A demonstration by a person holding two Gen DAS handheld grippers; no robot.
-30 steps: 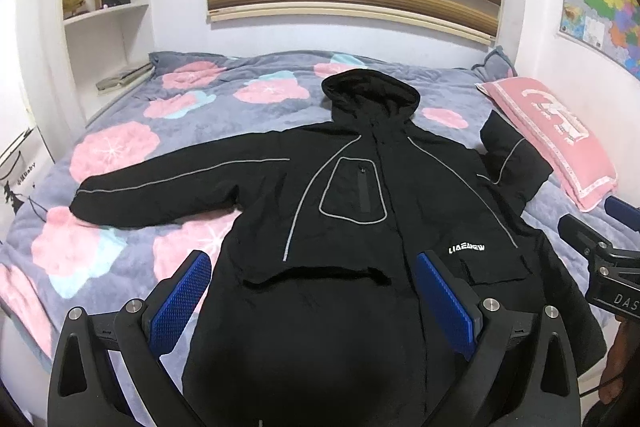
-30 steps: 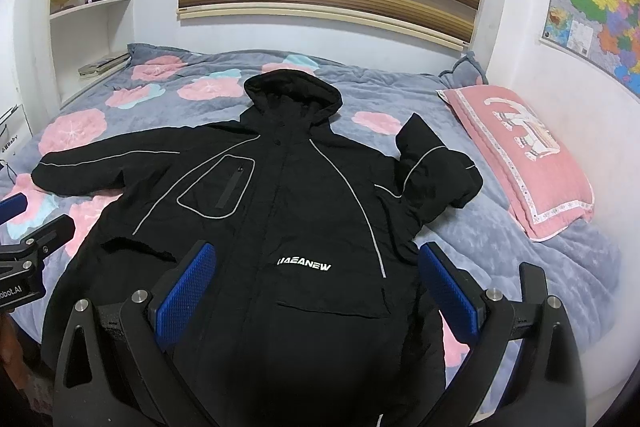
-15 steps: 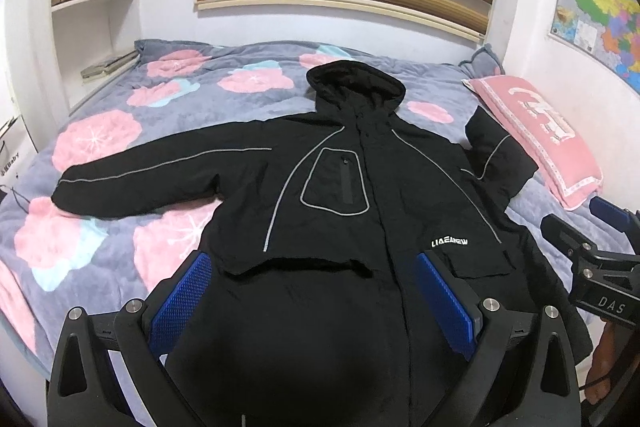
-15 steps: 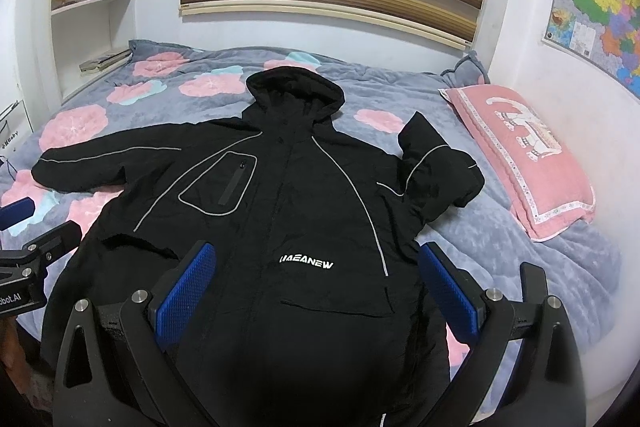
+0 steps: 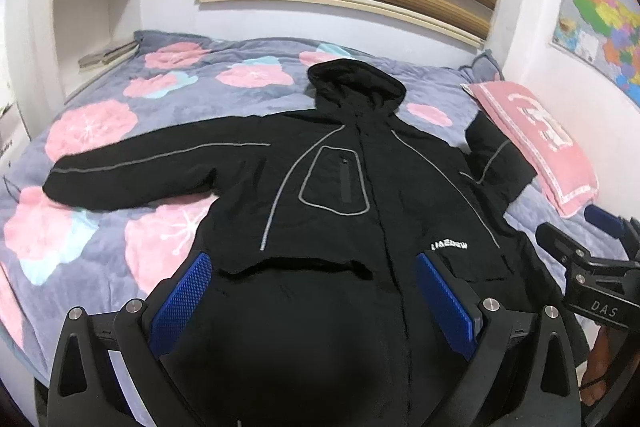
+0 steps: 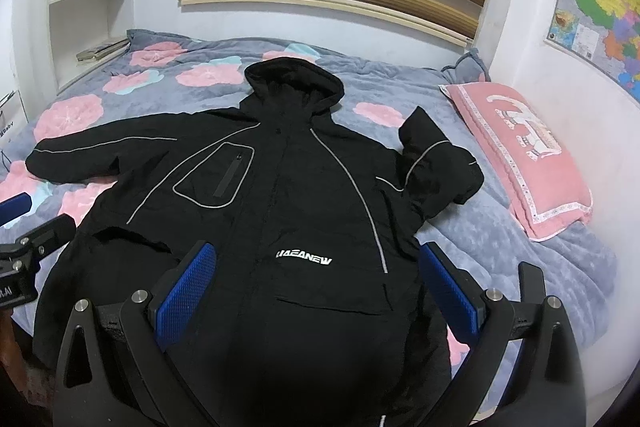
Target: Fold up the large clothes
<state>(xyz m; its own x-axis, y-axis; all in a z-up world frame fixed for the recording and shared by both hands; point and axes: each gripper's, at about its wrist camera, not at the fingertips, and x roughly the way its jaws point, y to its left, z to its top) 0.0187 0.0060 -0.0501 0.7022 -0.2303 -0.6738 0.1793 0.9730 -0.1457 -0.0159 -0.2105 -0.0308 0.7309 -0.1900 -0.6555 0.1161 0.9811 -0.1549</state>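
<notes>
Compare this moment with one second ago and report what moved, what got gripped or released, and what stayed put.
Only the left gripper visibly shifted: its view swung left, so the black jacket and pink pillow slid right in its frame. The right gripper barely moved. Nothing was gripped or released; both stay open above the hem. The jacket lies as before on the floral bedspread, left sleeve out, right sleeve bent.

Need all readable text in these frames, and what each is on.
"UAEANEW", roughly; some letters unclear: white print on the black jacket.
"DAS": right tongs' body, seen from the left camera.
"Baby": white box at the left edge, partly cut off.
Wall map labels: too small to read.
Pink pillow design: not legible.
</notes>
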